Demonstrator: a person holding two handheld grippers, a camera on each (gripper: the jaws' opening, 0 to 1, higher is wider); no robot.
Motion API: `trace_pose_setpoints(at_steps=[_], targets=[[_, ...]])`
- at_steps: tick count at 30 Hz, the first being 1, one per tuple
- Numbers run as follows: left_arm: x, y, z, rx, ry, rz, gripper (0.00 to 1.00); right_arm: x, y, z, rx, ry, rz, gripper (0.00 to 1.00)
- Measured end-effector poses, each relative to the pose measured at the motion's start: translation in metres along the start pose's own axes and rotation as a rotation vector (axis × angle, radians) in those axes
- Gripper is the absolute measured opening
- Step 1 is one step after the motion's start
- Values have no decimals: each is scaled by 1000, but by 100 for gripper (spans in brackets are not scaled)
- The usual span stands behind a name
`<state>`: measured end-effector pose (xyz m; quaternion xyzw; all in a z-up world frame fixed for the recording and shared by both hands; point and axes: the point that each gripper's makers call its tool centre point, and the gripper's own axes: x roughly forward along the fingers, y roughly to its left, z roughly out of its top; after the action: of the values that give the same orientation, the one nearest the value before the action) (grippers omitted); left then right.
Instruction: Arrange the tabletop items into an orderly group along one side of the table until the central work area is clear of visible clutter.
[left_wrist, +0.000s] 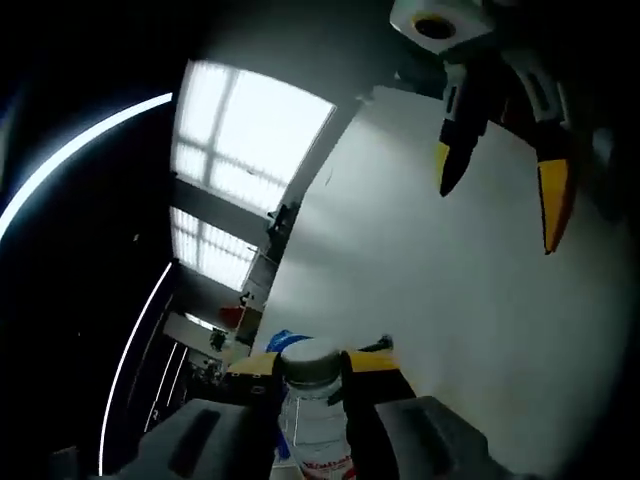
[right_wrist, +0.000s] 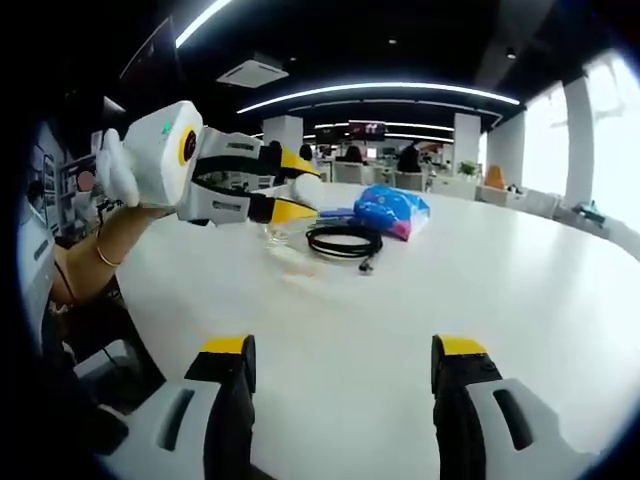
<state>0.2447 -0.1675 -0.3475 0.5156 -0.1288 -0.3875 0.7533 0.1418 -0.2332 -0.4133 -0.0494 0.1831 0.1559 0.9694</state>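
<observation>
My left gripper (left_wrist: 311, 364) is shut on the neck of a clear plastic bottle (left_wrist: 318, 425) with a pale cap and a red-printed label. In the right gripper view that left gripper (right_wrist: 299, 187) hangs above the far left of the white table (right_wrist: 480, 290), the bottle's cap (right_wrist: 308, 191) between its yellow tips. My right gripper (right_wrist: 345, 352) stands open over bare table with nothing between its jaws. It also comes into the left gripper view, as the right gripper (left_wrist: 500, 215), from the top right, jaws apart.
A coiled black cable (right_wrist: 343, 241) and a blue packet (right_wrist: 392, 211) lie on the far part of the table, just right of the bottle. A person's arm with a bracelet (right_wrist: 103, 255) holds the left gripper. Office desks and windows lie beyond.
</observation>
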Motion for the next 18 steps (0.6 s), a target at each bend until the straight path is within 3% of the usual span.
trace_pose_setpoints(at_steps=[7, 15, 18], targets=[[0, 11, -5, -95, -5, 10, 21, 1, 1, 0, -5, 5, 4, 68], [-9, 39, -24, -294, 19, 59, 21, 1, 3, -1, -13, 9, 12, 68], [-12, 47, -31, -327, 26, 74, 22, 1, 2, 0, -16, 7, 10, 68]])
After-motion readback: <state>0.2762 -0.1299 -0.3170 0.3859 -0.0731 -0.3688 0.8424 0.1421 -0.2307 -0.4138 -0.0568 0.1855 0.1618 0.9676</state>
